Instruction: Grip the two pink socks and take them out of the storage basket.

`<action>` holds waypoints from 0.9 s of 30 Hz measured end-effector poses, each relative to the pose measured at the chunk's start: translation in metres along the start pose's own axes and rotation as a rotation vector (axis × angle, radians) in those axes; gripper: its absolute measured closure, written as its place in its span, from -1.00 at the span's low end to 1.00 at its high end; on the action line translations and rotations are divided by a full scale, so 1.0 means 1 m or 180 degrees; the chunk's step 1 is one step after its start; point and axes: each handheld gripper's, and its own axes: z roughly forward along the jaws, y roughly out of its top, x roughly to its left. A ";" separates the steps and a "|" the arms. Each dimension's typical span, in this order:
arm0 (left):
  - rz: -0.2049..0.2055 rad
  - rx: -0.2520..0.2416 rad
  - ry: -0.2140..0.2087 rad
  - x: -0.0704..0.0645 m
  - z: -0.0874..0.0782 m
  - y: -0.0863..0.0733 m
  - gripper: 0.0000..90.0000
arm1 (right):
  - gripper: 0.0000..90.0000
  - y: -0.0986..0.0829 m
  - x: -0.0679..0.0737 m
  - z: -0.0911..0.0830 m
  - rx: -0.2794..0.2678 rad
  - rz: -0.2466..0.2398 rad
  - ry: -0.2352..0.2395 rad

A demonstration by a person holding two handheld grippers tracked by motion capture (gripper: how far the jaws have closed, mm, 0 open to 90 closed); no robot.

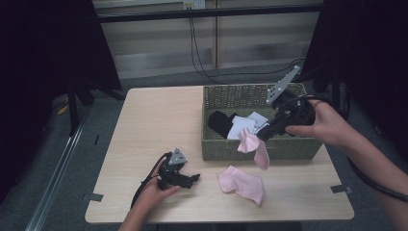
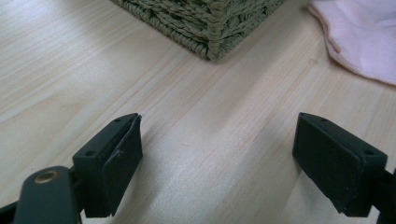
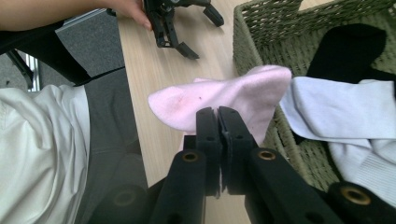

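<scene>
My right gripper point(image 1: 260, 137) is shut on a pink sock point(image 1: 253, 147) and holds it in the air over the front wall of the woven basket point(image 1: 255, 148). In the right gripper view the pink sock point(image 3: 224, 100) hangs from the closed jaws of my right gripper point(image 3: 218, 112). A second pink sock point(image 1: 241, 183) lies flat on the table in front of the basket. My left gripper point(image 1: 196, 178) rests low on the table left of that sock, open and holding nothing. In the left gripper view my left gripper point(image 2: 217, 158) has its jaws wide apart over bare wood.
The basket point(image 3: 261, 28) holds a black sock point(image 1: 220, 122) and white socks point(image 1: 248, 124). A corner of the basket point(image 2: 210, 23) and the lying pink sock point(image 2: 359, 37) sit just ahead of the left gripper. Cables hang behind the table.
</scene>
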 end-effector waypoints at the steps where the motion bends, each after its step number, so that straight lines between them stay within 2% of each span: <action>1: -0.0006 0.0001 -0.0002 0.000 0.000 0.000 -0.66 | 0.71 -0.001 0.000 0.003 0.0014 0.0009 0.0023; 4: 0.0019 0.0014 -0.0010 0.000 0.000 0.000 -0.66 | 0.57 -0.002 -0.001 0.010 -0.0010 -0.0004 0.0008; 7: 0.0018 0.0022 -0.0004 0.000 0.000 0.000 -0.66 | 0.51 -0.004 -0.001 0.012 -0.0035 0.0015 -0.0012; 12: 0.0016 0.0014 -0.0012 0.000 0.000 0.000 -0.66 | 0.29 -0.013 -0.001 0.020 -0.0011 0.0019 -0.0030; 14: 0.0016 0.0014 -0.0011 0.000 0.000 0.000 -0.66 | 0.26 -0.014 -0.001 0.020 -0.0009 0.0016 -0.0039; 20: 0.0018 0.0023 -0.0004 0.000 0.000 0.000 -0.66 | 0.03 -0.035 -0.005 0.027 -0.0020 0.0101 -0.0134; 27: 0.0016 0.0013 -0.0011 0.000 0.000 0.000 -0.66 | -0.10 -0.057 -0.005 0.043 0.0005 0.0167 -0.0141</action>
